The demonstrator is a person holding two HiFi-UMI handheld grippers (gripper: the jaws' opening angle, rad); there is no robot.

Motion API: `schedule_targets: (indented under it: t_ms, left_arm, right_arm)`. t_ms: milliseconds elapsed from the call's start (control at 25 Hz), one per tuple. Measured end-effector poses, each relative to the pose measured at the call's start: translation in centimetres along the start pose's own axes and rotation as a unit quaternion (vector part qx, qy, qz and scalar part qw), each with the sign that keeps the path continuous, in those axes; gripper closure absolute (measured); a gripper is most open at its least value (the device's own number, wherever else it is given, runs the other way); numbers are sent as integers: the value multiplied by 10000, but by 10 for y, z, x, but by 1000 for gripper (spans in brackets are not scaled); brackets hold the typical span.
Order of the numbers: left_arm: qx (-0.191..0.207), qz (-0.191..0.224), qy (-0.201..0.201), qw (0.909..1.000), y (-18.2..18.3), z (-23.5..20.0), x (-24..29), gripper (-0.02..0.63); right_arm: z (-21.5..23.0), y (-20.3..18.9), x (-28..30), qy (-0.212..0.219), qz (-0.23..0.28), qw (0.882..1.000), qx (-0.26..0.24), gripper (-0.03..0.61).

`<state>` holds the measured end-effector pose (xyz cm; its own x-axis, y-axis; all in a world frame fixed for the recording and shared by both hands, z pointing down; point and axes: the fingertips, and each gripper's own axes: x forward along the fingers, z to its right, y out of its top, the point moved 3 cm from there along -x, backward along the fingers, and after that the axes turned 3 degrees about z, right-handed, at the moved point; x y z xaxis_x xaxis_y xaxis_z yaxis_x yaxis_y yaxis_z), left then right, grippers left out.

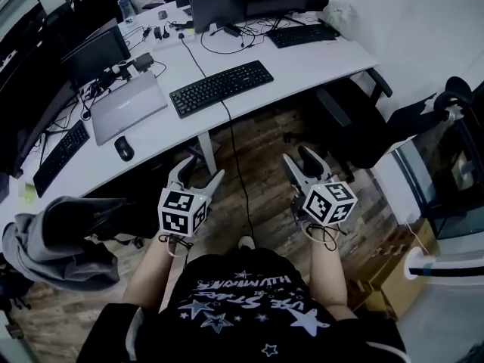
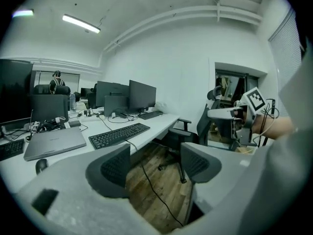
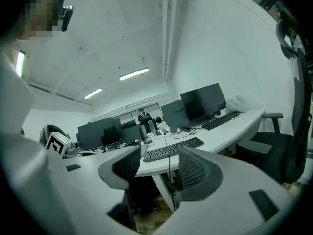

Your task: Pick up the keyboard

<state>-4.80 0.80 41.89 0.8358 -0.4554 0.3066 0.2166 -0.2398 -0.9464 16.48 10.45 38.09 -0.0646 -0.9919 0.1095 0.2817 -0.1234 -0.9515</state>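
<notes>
My left gripper (image 1: 200, 174) hangs in front of the white desk (image 1: 302, 63), short of its front edge, fingers spread wide with only wooden floor between them; my right gripper (image 1: 302, 161) sits beside it, also off the desk's front edge, fingers parted more narrowly and empty; the black keyboard (image 1: 221, 88) lies flat on the desk near that edge, untouched, right of the closed laptop (image 1: 127, 106), its cable dropping over the edge.
</notes>
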Motion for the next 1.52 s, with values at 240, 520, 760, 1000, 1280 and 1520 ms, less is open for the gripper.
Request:
schedule_targets:
  t_ms: [240,520,760,1000,1280,1520]
  left_arm:
    - [-49,-144,470,9988,-3,-3,24,241]
    - [-25,-234,879,9959,-2,-15,33,224]
    - [39,-312,1021,9943,-5,-49,48,222]
    - [35,-300,1076,9937,4,-101,90,222]
    - [184,-432,1108,9927,16,-167,154,222]
    - [93,-663,1069,9920,22,-219,189,222]
  right_arm:
    - [39,-7,25,363,-323,9988,36,193]
    - [49,-8,62,674,-470,9966,54,156]
    - [51,-14,103,765,-679,9947,-92,150]
    - [71,-10,164,748,-948,9921,-332,147]
    - [101,-18,264,983,-1571,9773,-1027,118]
    - [105,-33,343,1458,-2421,9293,-2377,63]
